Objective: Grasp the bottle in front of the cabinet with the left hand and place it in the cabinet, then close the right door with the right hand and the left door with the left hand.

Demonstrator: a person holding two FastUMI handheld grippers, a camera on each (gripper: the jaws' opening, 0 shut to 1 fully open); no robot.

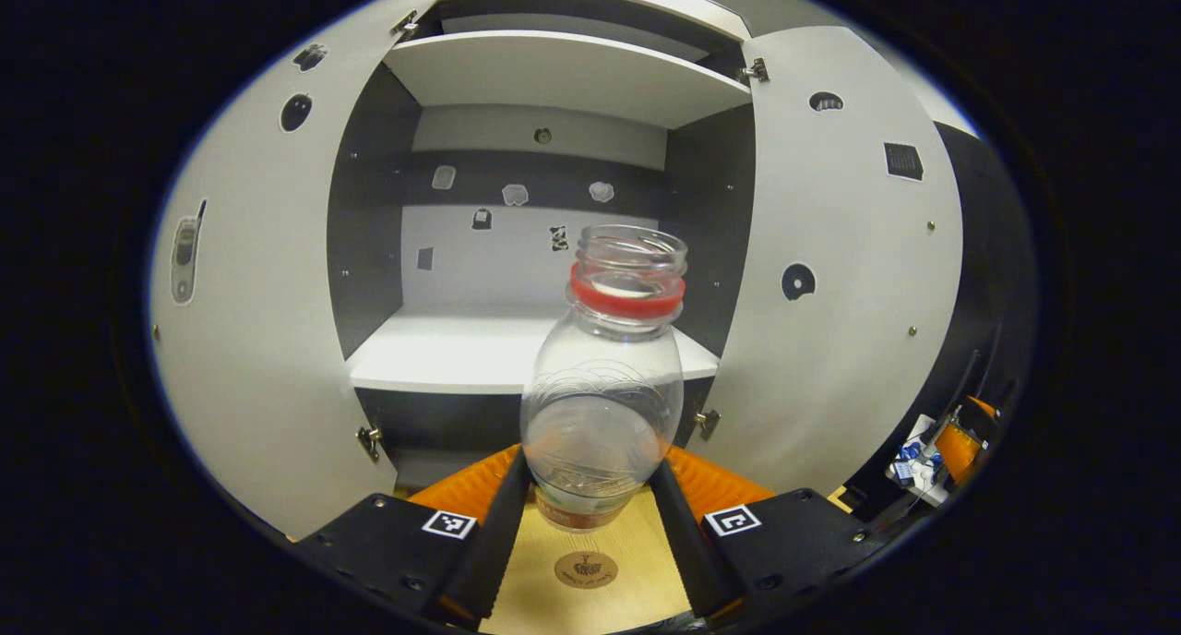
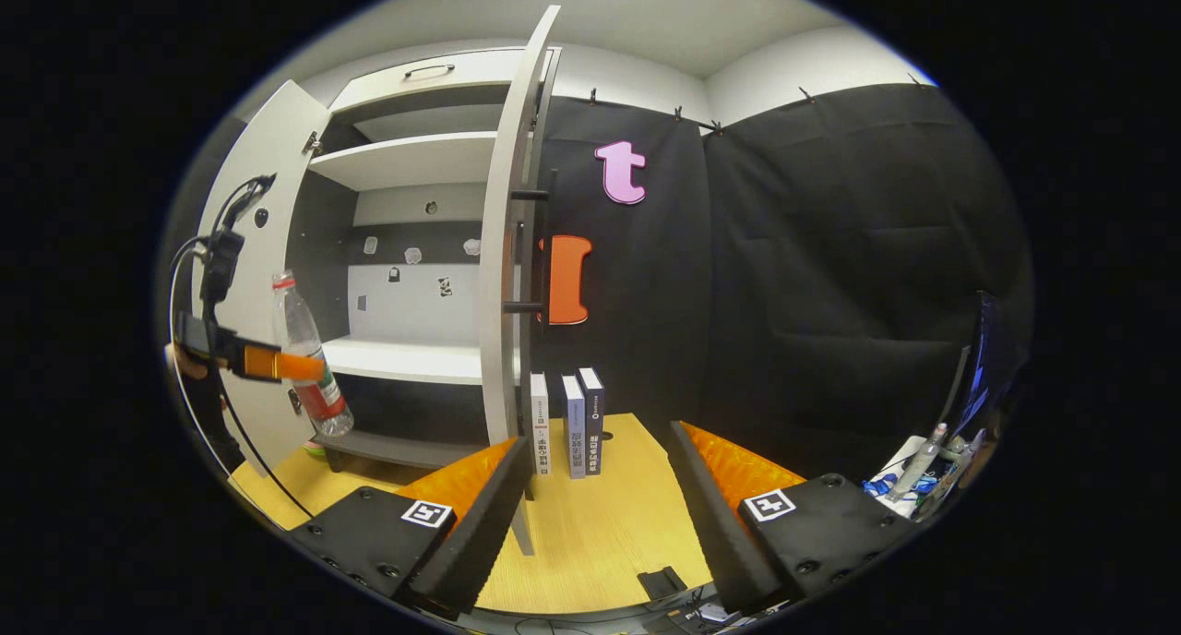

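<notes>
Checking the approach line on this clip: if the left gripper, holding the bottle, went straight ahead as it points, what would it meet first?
Probably nothing until the cabinet's back wall: the left gripper and bottle face the open space above the white shelf, though depth is unclear.

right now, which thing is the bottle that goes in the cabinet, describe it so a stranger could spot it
Find the white cabinet standing with both doors open. In front of its lower shelf, the left gripper holds the bottle off the wooden floor. It is clear plastic, uncapped, with a red ring around its neck, unlike the three books standing upright beside the right door.
</notes>
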